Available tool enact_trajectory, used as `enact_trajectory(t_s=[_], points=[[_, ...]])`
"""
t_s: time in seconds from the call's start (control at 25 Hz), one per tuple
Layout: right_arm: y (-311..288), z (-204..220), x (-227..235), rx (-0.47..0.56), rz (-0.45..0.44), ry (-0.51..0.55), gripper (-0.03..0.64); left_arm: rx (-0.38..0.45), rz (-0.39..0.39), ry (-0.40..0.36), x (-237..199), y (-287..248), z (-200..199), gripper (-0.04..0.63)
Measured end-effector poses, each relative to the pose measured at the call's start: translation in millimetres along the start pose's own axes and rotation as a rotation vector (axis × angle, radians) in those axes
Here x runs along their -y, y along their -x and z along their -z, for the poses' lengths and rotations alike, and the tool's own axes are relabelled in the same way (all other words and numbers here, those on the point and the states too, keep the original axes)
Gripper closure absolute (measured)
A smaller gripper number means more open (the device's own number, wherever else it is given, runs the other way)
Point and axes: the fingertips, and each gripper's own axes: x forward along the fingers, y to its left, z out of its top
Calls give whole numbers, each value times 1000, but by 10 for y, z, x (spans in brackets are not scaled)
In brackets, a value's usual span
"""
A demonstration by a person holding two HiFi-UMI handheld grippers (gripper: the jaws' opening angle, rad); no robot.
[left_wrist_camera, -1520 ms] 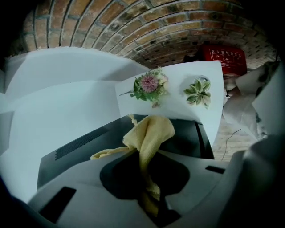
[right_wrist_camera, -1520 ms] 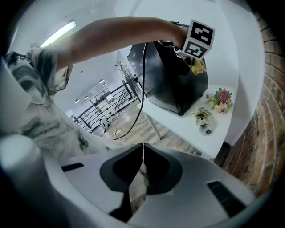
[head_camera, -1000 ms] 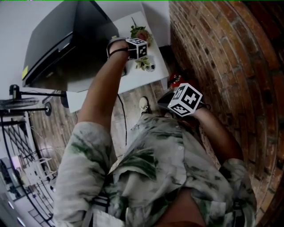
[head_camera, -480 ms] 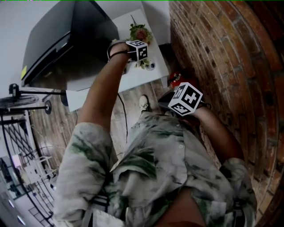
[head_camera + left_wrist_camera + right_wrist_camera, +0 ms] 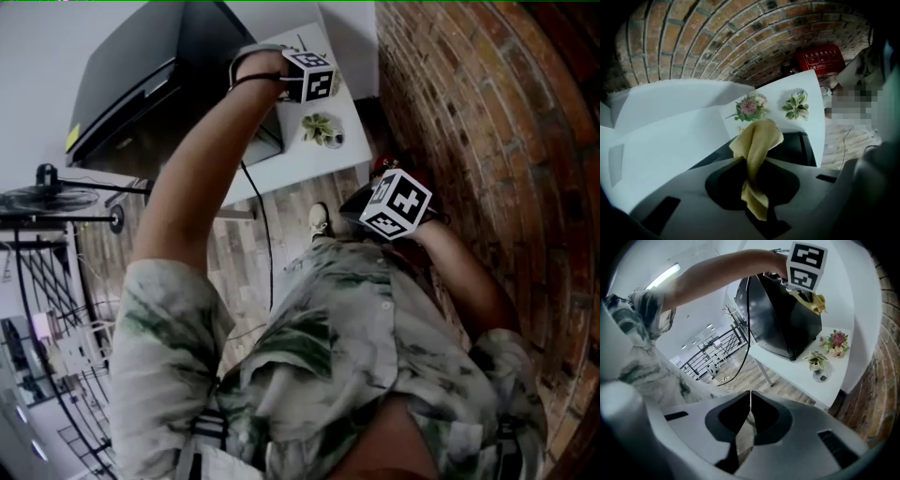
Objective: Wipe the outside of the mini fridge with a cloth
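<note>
Higher now than a second ago, my left gripper [image 5: 309, 79] pinches the yellow cloth [image 5: 757, 138] at the black mini fridge's [image 5: 141, 84] edge, upper centre; my right gripper [image 5: 396, 204], jaws pressed together and empty, hangs mid-right.

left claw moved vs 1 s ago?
Yes. Head view: the left claw went up-frame along the black mini fridge, further from the small green potted plant.
</note>
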Motion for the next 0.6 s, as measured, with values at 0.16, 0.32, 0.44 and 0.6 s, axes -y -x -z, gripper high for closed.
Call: enact_trajectory(t_s=[0.16, 0.32, 0.44, 0.6], points=[[-16, -74, -55, 3, -6, 25, 586, -34, -45, -5, -288, 413, 306, 523], [-26, -159, -101, 10, -11, 59, 587, -58, -85, 4, -432, 723, 585, 523], [-45, -214, -148, 15, -16, 80, 586, -76, -106, 5, -443, 907, 736, 523], [-98, -240, -260, 14, -32, 103, 586, -118, -90, 0, -331, 1021, 894, 523]])
